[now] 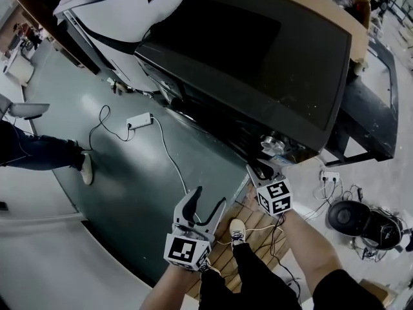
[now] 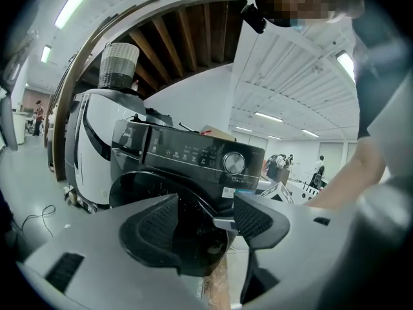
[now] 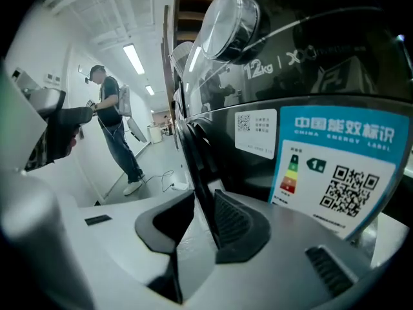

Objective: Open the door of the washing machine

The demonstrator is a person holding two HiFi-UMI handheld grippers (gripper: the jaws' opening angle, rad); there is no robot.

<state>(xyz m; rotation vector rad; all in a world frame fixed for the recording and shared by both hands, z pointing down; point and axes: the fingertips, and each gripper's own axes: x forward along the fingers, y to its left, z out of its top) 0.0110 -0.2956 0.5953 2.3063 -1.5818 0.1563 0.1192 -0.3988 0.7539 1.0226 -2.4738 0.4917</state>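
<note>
The black front-loading washing machine fills the upper middle of the head view, seen from above. My right gripper is at its front lower right corner. In the right gripper view the door's thin dark rim runs between the two pads, and my right gripper is shut on it. The control knob and an energy label are close by. My left gripper hangs open in the air short of the machine. The left gripper view shows the round door beyond the open left gripper.
A white power strip with its cable lies on the green floor to the left. A wooden pallet lies under my feet. A white appliance stands beside the machine. A person stands further off, and a leg shows at left.
</note>
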